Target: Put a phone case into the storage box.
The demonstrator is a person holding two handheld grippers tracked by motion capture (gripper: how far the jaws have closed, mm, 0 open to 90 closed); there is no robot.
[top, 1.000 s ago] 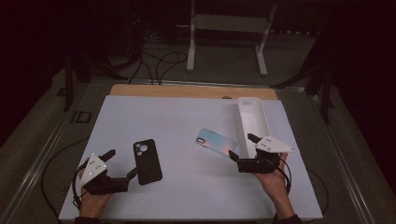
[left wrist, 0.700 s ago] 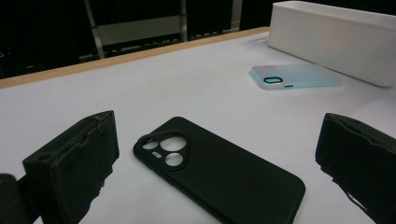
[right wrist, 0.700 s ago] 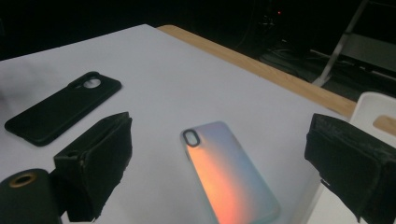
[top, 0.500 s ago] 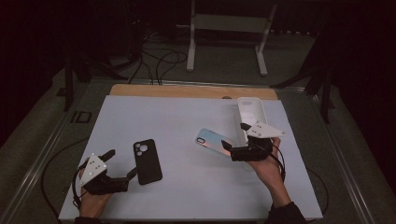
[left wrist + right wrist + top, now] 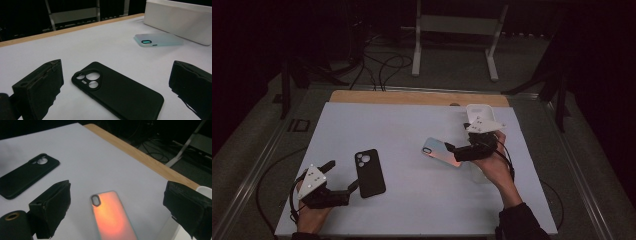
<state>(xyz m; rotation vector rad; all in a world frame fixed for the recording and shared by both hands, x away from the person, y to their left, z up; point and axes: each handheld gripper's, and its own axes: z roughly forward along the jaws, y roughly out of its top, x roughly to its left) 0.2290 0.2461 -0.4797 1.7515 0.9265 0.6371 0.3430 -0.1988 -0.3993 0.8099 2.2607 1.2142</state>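
So my left gripper (image 5: 343, 176) sits low on the desk (image 5: 412, 125), hand wrapped around it from behind, jaws spread wide and holding nothing. The black phone case (image 5: 370, 172) lies flat, camera cutouts up, right in front of those jaws. My right hand (image 5: 492, 160) is lifted a bit over by the white bin (image 5: 478, 111), wrist bent inward, and the right gripper (image 5: 451, 149) points back toward the black case. Its jaws are wide open too, empty, with the iridescent phone case (image 5: 441, 151) lying flat just ahead of them, between the bin and the black case.
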